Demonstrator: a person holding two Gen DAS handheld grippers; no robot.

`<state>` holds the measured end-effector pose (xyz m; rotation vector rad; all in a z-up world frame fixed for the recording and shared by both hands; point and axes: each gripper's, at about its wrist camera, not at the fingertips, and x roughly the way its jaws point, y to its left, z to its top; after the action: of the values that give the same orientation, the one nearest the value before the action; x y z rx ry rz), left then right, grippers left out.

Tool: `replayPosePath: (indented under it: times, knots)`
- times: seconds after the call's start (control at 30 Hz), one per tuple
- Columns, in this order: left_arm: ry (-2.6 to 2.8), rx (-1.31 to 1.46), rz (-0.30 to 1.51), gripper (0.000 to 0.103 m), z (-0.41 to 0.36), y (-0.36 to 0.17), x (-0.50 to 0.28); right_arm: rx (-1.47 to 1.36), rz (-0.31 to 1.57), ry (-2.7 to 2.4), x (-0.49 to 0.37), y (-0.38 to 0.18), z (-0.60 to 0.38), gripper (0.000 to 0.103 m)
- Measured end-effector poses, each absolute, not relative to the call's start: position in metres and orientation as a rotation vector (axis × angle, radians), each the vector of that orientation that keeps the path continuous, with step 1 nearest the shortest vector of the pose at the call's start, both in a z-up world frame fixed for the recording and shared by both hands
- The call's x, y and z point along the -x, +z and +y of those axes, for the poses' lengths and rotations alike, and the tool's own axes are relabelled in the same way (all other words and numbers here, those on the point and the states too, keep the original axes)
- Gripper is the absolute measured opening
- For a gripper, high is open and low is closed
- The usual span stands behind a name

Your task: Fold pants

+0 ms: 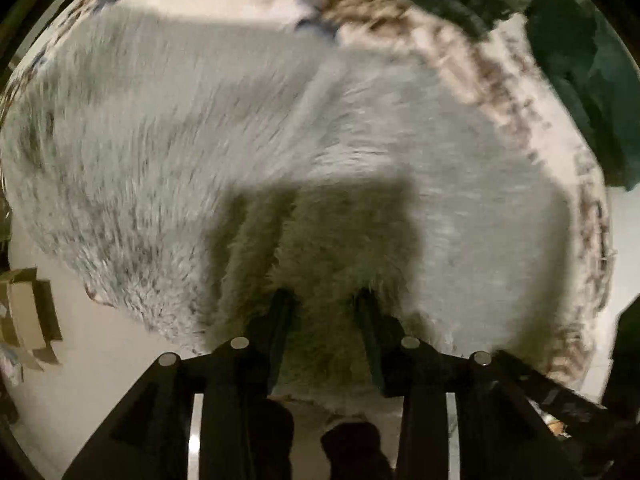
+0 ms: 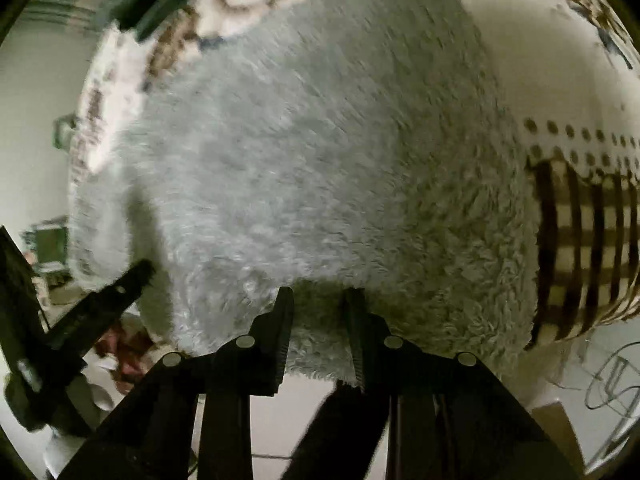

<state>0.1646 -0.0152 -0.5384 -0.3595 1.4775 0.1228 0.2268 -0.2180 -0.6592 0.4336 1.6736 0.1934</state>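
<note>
The pants [image 1: 280, 128] are pale grey-blue fluffy fleece, spread over a patterned tablecloth [image 1: 500, 80]. They fill most of both views [image 2: 320, 152]. My left gripper [image 1: 322, 298] has its fingers apart, with the near edge of the pants lying between them. My right gripper [image 2: 318, 296] also has its fingers apart around the near hem of the pants. The left gripper's finger [image 2: 120, 288] shows at the lower left of the right wrist view, beside the pants' left edge.
The white tablecloth [image 2: 560, 60] has brown patterning, and a brown-striped cloth [image 2: 580, 248] hangs at the right. A dark green object [image 1: 580, 72] lies at the far right. A cardboard box [image 1: 24, 312] stands on the floor at left.
</note>
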Motion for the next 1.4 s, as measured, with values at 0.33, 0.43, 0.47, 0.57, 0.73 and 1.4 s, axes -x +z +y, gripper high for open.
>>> replayPosePath:
  times: [0.33, 0.43, 0.47, 0.57, 0.73, 1.4]
  knots:
    - [0.110, 0.766, 1.151, 0.096, 0.055, -0.464, -0.140, -0.509, 1.658, 0.248, -0.220, -0.644, -0.219, 0.068]
    - [0.208, 0.867, 1.109, 0.096, 0.101, -0.475, -0.129, -0.565, 1.622, 0.273, -0.220, -0.633, -0.219, 0.068]
    - [0.253, 0.918, 1.095, 0.096, 0.121, -0.483, -0.125, -0.579, 1.620, 0.278, -0.221, -0.632, -0.217, 0.068]
    - [0.400, 0.999, 0.991, 0.095, 0.174, -0.498, -0.108, -0.585, 1.616, 0.273, -0.226, -0.630, -0.207, 0.068]
    - [0.511, 1.051, 0.972, 0.094, 0.224, -0.546, -0.114, -0.540, 1.599, 0.215, -0.234, -0.643, -0.190, 0.068]
    - [0.394, 0.593, 0.680, 0.010, 0.147, -0.416, -0.135, -0.425, 1.564, 0.219, -0.240, -0.666, -0.165, 0.068]
